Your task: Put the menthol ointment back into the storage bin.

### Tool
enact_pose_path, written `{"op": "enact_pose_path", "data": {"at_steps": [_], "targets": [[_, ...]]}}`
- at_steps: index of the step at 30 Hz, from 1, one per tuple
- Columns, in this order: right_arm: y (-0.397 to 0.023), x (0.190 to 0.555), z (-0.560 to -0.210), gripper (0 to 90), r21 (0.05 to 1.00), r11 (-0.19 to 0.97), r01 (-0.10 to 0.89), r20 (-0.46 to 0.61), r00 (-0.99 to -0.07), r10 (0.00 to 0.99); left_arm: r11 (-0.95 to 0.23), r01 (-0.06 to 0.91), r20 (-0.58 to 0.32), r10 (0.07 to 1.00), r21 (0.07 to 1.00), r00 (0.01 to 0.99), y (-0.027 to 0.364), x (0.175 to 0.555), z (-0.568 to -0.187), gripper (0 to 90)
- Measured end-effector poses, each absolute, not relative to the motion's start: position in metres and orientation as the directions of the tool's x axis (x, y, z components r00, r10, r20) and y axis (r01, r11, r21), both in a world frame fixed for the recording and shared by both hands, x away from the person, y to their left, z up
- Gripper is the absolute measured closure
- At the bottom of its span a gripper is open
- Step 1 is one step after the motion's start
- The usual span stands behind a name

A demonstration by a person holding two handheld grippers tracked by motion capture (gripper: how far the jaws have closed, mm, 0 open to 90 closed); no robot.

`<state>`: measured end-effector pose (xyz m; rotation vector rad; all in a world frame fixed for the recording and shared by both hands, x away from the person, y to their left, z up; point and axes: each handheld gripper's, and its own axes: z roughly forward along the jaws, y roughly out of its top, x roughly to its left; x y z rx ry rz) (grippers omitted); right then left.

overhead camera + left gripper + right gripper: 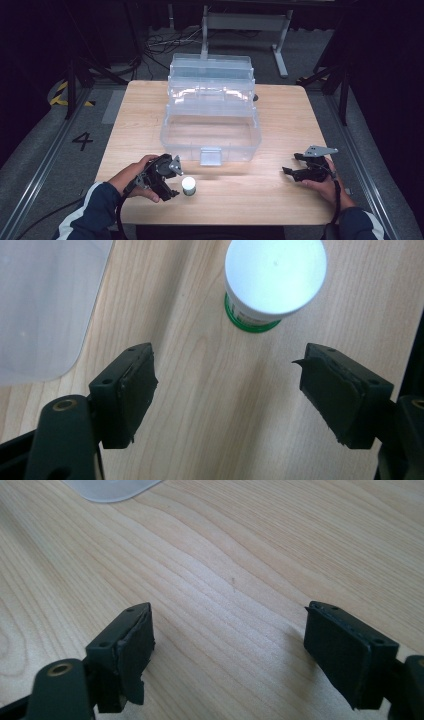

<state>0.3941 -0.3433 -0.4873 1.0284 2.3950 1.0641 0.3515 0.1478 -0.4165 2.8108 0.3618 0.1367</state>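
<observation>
A small white jar [189,185] with a white lid and a green band at its base [272,282] stands on the wooden table near the front left. My left gripper [175,181] sits just left of the jar, jaws open, the jar ahead of them and not between them [227,367]. My right gripper [291,164] rests at the front right of the table, open over bare wood [229,615]. A clear plastic toolbox [210,107] stands open at the table's middle and back.
The toolbox's front latch [210,156] faces the front edge, a short way beyond the jar. A rounded corner of the clear box [45,305] lies to the left of the left jaws. Bare wood stretches between the two grippers. Cables and a metal stand are on the floor behind.
</observation>
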Motion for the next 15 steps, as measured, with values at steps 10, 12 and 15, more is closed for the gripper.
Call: {"op": "enact_pose_path", "data": {"at_steps": [10, 12, 15], "targets": [[-0.343, 0.394, -0.487, 20.4, 0.743, 0.463, 0.483, -0.004, -0.688, 0.725, -0.928, 0.211, 0.042, 0.235, 0.306, 0.971, 0.134, 0.356, -0.417, 23.4], [-0.343, 0.394, -0.487, 20.4, 0.743, 0.462, 0.484, -0.003, -0.688, 0.725, -0.933, 0.204, 0.039, 0.226, 0.296, 0.973, 0.130, 0.357, -0.419, 24.4], [-0.343, 0.394, -0.487, 20.4, 0.743, 0.462, 0.483, -0.004, -0.688, 0.725, -0.936, 0.193, 0.031, 0.212, 0.295, 0.977, 0.127, 0.359, -0.421, 24.4]]}}
